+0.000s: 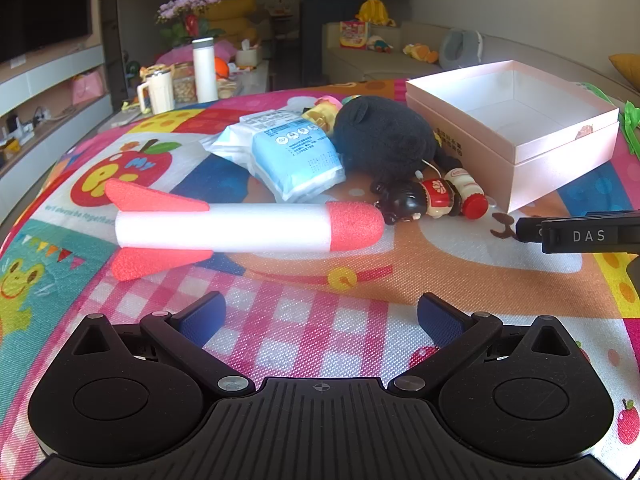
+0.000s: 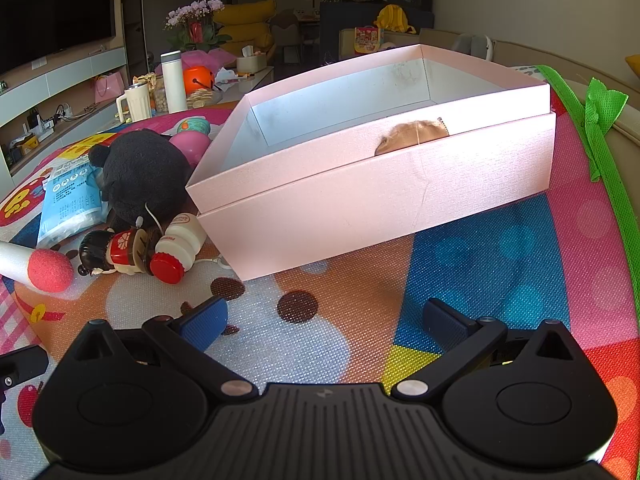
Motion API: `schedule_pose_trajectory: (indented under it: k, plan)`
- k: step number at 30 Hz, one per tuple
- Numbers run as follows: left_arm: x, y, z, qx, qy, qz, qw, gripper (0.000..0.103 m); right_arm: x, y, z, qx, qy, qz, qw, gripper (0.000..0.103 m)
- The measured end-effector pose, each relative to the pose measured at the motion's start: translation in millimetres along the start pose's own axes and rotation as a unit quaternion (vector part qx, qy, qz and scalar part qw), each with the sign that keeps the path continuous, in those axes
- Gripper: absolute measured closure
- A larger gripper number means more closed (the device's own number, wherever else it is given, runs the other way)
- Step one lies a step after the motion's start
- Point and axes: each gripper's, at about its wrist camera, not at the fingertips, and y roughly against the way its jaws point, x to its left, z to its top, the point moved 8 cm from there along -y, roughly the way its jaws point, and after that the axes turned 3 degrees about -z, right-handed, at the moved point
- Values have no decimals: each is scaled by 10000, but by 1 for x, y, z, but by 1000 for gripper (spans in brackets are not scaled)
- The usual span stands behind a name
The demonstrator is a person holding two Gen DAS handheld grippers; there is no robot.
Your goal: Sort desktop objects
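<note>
A white foam rocket (image 1: 240, 227) with red nose and fins lies across the colourful mat, just beyond my open left gripper (image 1: 320, 316). Behind it sit a blue wipes pack (image 1: 294, 156), a black plush toy (image 1: 380, 136), a small figurine (image 1: 424, 200) and a little red-capped bottle (image 1: 472, 196). An open pink box (image 1: 516, 128) stands to the right. In the right wrist view the pink box (image 2: 360, 200) is straight ahead of my open right gripper (image 2: 324, 320), with the bottle (image 2: 176, 252), figurine (image 2: 112, 252) and plush (image 2: 148, 176) at its left. Both grippers hold nothing.
The patterned mat (image 1: 304, 280) covers the surface, with a green ribbon (image 2: 600, 120) along its right edge. Beyond the far edge stand a white flask (image 1: 205, 70), a mug (image 1: 156, 94) and flowers (image 1: 188, 12). A black gripper finger marked DAS (image 1: 580, 232) pokes in from the right.
</note>
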Motion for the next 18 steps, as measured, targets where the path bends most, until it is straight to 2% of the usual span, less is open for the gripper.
schedule_pose_trajectory:
  k: [18]
  plan:
    - [0, 0, 0, -1, 1, -3, 10000, 0, 1, -1, 0, 1, -2, 2, 10000, 0]
